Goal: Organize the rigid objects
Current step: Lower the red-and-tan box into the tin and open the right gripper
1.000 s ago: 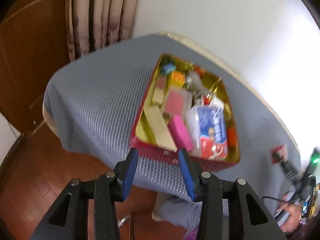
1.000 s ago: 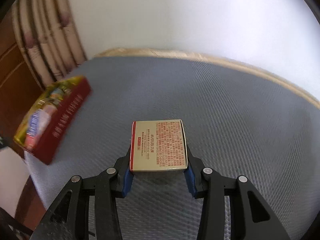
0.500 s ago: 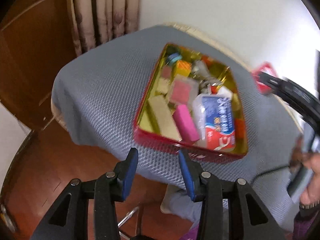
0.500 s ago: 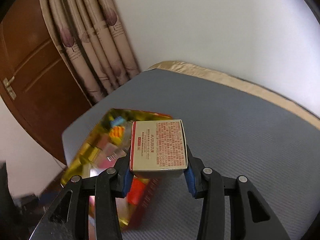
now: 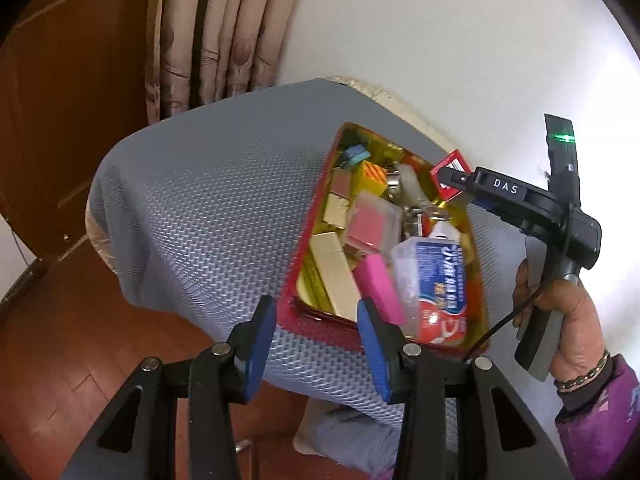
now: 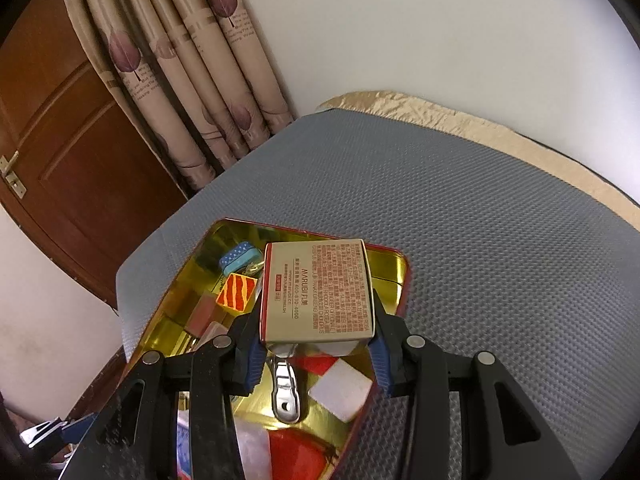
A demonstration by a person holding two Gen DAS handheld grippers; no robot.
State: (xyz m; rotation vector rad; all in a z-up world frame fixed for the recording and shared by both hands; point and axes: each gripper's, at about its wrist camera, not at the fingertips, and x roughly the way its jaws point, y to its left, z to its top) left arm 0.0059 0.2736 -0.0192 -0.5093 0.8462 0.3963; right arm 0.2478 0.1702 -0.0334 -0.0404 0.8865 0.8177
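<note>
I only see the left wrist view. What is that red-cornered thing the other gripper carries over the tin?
Observer: A beige MARUBI carton, red at one end, covered in small print.
Operator: Is it gripped firmly?
Observer: Yes, the right gripper clamps its sides with both blue pads.
Operator: What lies under it?
Observer: A metal clip and a red-and-white block on the gold floor of the red tin.

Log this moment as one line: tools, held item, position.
right tool: shut on cream printed box | box: above red tin, not released | left tool: open, empty, near tin's front edge
</note>
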